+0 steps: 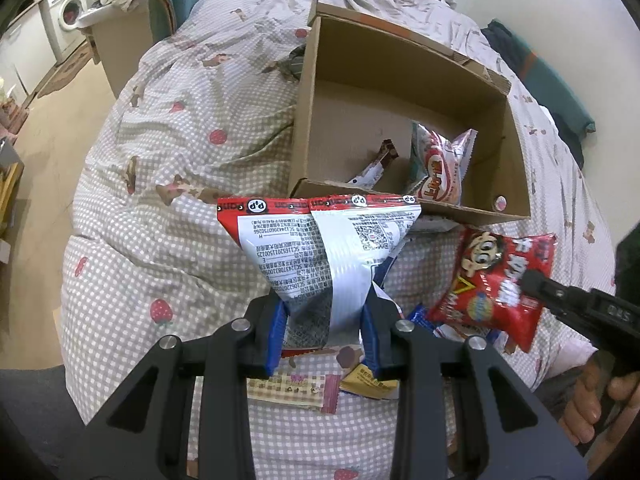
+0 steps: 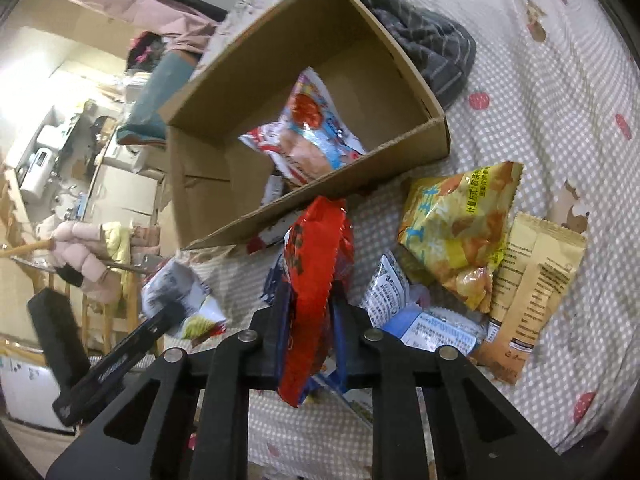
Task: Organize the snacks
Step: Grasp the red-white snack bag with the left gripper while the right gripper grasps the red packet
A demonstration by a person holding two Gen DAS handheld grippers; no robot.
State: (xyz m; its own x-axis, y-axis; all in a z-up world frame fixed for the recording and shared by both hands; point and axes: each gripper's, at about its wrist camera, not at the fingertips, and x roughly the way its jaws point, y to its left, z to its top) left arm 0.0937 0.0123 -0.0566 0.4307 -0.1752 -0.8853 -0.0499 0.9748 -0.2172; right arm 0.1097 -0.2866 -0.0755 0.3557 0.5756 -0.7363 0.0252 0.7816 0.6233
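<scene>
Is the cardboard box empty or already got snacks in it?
Not empty. The cardboard box holds a red-and-white snack bag and a small brown-tipped packet; much of its floor is bare.

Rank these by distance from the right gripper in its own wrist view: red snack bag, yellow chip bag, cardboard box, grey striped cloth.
1. red snack bag: clamped in the right gripper.
2. yellow chip bag: on the bedspread, right of the fingers.
3. cardboard box: ahead, its near wall just past the red bag's tip.
4. grey striped cloth: behind the box, upper right.
</scene>
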